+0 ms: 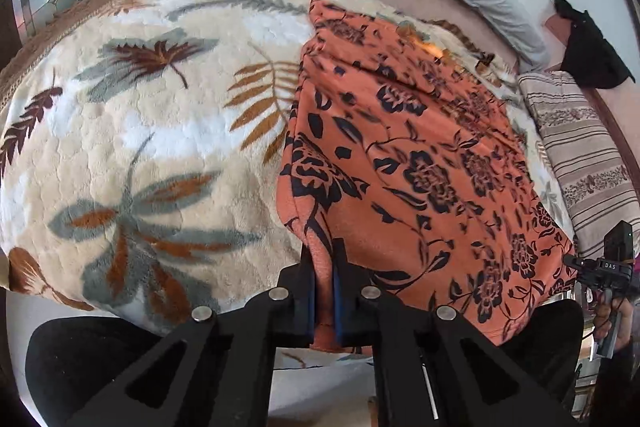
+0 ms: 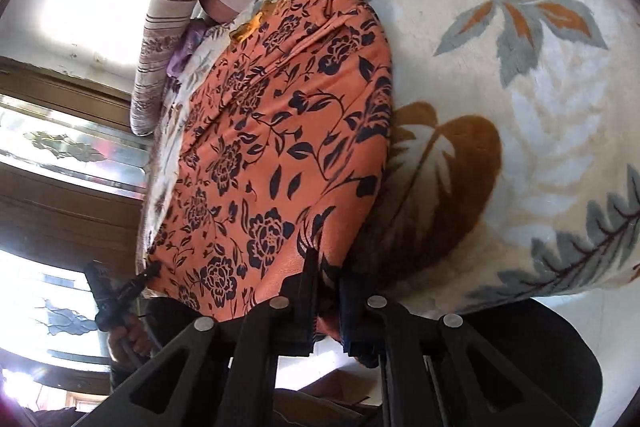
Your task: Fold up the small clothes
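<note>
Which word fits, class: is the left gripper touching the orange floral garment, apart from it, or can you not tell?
Touching. The left wrist view shows the left gripper shut on the near edge of the orange floral garment, with cloth pinched between its blue pads.

left tongs [image 1: 324, 291]: clamped, angled down | right tongs [image 2: 328, 301]: clamped, angled down

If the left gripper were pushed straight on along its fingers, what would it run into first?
Most likely the orange floral garment itself: the left gripper is already shut on its near edge, and the cloth stretches ahead over the leaf-patterned blanket. Depth is hard to judge.
</note>
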Demonstrator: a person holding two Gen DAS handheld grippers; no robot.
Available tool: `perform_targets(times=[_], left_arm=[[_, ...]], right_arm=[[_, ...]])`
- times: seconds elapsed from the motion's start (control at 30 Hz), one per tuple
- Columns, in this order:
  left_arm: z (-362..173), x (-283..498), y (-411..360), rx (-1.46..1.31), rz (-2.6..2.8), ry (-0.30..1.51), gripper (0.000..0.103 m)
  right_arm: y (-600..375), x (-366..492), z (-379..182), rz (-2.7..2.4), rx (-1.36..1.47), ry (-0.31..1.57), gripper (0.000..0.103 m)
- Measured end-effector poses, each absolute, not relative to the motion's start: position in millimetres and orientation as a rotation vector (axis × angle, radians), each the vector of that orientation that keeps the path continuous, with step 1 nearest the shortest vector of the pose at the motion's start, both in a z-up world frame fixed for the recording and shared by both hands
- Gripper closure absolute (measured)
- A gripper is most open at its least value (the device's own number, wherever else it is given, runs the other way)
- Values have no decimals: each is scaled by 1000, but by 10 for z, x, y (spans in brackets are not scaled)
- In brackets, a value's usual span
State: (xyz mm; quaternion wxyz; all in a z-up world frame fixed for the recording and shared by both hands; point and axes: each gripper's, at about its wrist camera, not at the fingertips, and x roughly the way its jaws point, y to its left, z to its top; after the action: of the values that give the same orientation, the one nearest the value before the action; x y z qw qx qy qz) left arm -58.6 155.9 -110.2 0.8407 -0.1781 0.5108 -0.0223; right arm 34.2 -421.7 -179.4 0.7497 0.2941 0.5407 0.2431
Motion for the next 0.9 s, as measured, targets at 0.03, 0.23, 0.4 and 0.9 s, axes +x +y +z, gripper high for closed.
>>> perform_targets(times=[0.03, 0.23, 0.4, 0.9], left_arm=[[-1230, -538, 1560, -378, -36, 1128, 94], [-1423, -545, 1560, -442, -64, 1147, 68], [-1347, -463, 1460, -373, -59, 1155, 98], [-139, 1223, 1697, -412, -160, 848, 97]], right_arm=[[-4220, 366, -1913, 521, 655, 1213, 94], [-4307, 433, -2243, 480, 777, 1272, 70], [-4236, 504, -2227, 512, 733, 1290, 96], [-4484, 2136, -1302, 683, 1071, 830, 96]])
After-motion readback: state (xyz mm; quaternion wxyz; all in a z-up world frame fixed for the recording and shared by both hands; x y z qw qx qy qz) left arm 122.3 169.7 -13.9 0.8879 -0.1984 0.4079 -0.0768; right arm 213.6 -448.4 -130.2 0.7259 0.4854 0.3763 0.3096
